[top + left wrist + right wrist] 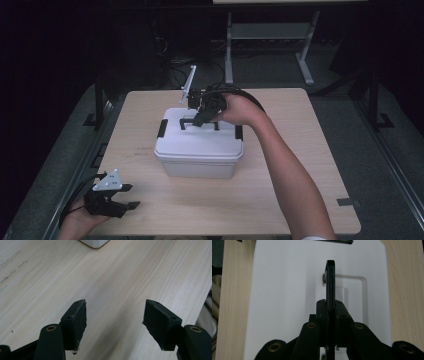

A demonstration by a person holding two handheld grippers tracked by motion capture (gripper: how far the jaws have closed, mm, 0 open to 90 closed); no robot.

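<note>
Handle [330, 282] of the white storage box [199, 145], a thin black bar, stands upright on the lid and is pinched between the pads of my right gripper [201, 118]; in the right gripper view the bar rises edge-on from between the two clenched jaws, above a shallow rectangular recess moulded into the lid [284, 290]; the box sits near the middle of the pale wooden bench [300, 150], with black latches [163, 128] on its left and right sides; my right arm reaches in from the lower right of the high view, over the box, the hand wrapped around the gripper body, its cable looping behind; my left gripper [128, 196] rests low at the near left corner of the bench, well apart from the box, a grey three-cornered plate on top; its jaws stand apart, released, with nothing between the pads but bare wood grain; in the left gripper view a corner of the white box shows at the far edge.
</note>
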